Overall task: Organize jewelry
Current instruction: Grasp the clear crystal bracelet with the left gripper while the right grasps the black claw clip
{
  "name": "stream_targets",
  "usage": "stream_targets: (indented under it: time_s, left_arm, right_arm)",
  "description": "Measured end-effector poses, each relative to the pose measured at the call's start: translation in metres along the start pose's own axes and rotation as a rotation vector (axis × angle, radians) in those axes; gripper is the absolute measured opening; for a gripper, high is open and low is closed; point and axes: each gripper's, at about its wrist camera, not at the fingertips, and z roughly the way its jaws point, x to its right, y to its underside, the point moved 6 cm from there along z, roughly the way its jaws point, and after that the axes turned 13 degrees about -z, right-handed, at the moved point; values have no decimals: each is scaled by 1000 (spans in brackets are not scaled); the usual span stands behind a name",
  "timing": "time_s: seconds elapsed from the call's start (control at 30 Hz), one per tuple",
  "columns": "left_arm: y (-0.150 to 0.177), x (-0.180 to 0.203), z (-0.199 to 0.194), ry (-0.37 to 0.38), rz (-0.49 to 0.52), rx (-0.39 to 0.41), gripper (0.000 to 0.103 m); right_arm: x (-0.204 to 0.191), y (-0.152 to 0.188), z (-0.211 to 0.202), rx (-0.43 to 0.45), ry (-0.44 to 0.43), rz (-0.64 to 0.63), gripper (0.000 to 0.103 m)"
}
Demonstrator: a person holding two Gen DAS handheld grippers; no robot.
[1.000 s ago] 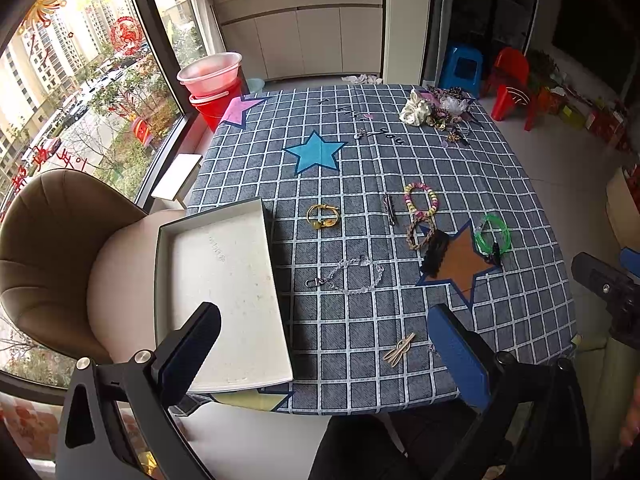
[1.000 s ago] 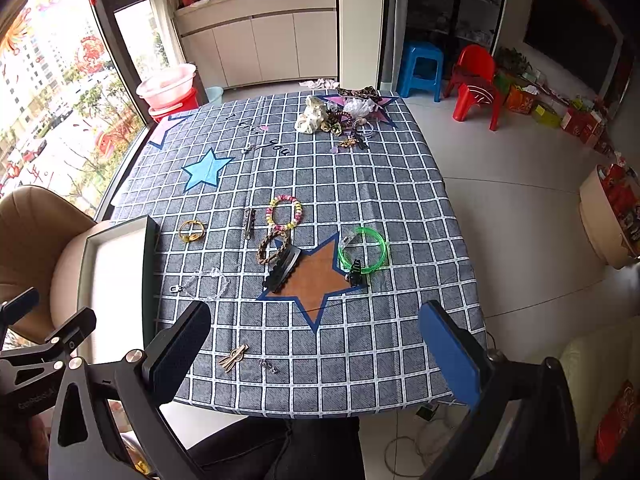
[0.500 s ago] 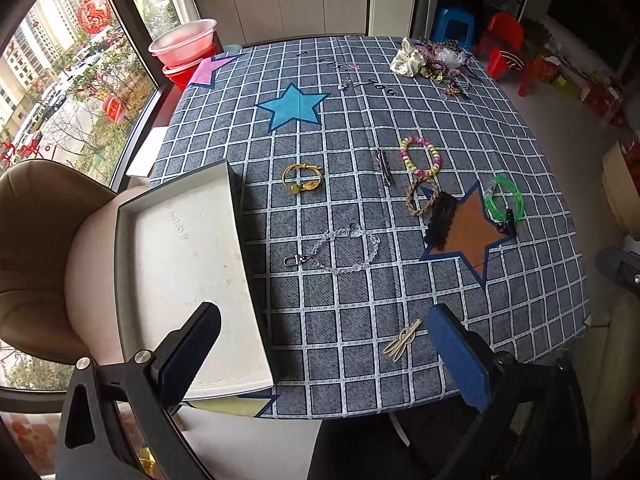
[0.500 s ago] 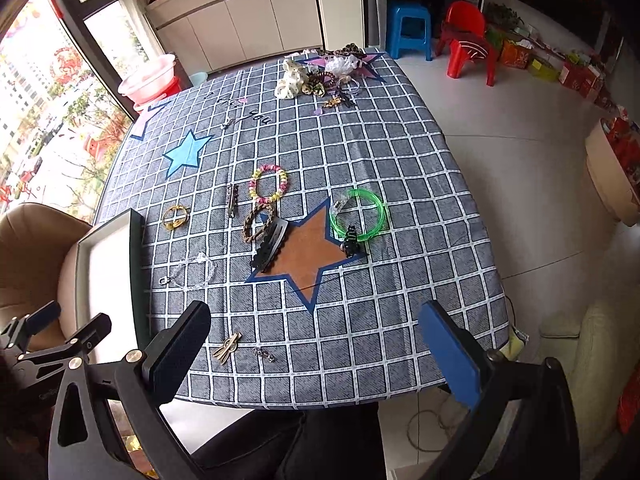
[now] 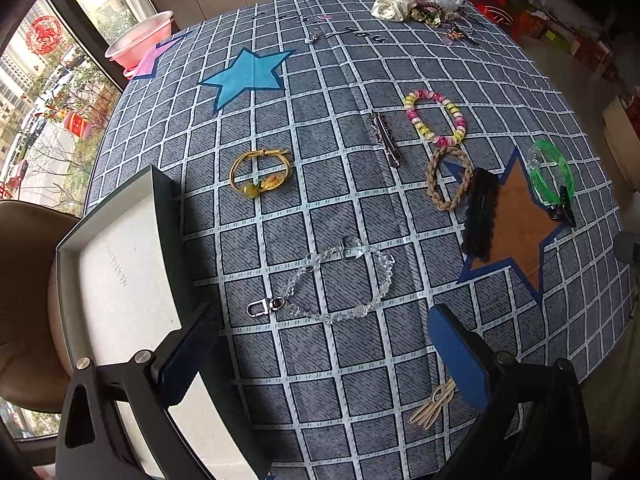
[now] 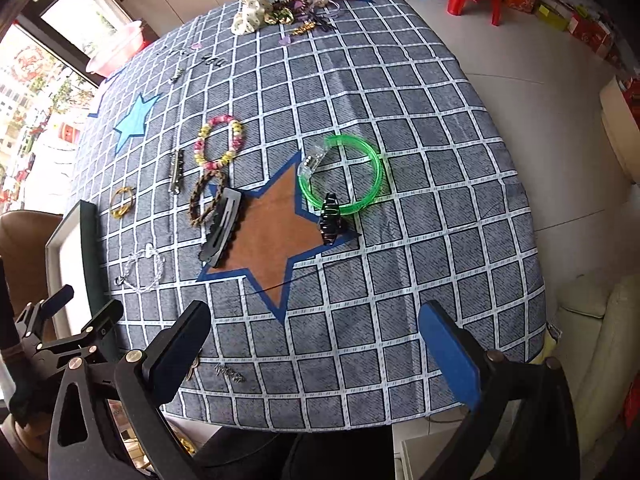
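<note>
While both grippers hung above the near edge of the table (image 5: 360, 64), I logged each as spread wide with nothing between its fingers: left gripper (image 5: 320, 352), right gripper (image 6: 316, 344).

Jewelry lay scattered on the checked cloth. The clear crystal bead chain (image 5: 340, 280) with its metal clasp sat nearest the left gripper, just beyond its fingertips and beside the tray. The tray (image 5: 120, 280), white inside with a dark rim, sat at the left near corner, overhanging the table edge above a brown chair (image 5: 24, 300). Further toward the middle lay a gold bangle (image 5: 260, 172), a slim metal hair clip (image 5: 386, 140), a pink-and-yellow bead bracelet (image 5: 434, 118) and a braided tan bracelet (image 5: 448, 178).

On the brown star (image 6: 272, 236), the black hair clip (image 6: 222, 228) lay along its left edge. The small black claw clip (image 6: 330, 220) overlapped the green bangle (image 6: 340, 176) at the star's right point. A tan hairpin (image 5: 434, 404) lay at the near edge, partly behind the left gripper's blue finger (image 5: 456, 356). A heap of scrunchies and trinkets (image 6: 284, 8) occupied the far edge.
</note>
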Motion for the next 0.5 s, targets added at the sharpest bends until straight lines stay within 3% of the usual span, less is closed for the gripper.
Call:
stream_targets:
  time_s: [0.5]
  left_arm:
    - [-8, 0, 66, 19, -35, -109, 103]
  right_arm:
    - [25, -40, 82, -87, -13, 28, 102]
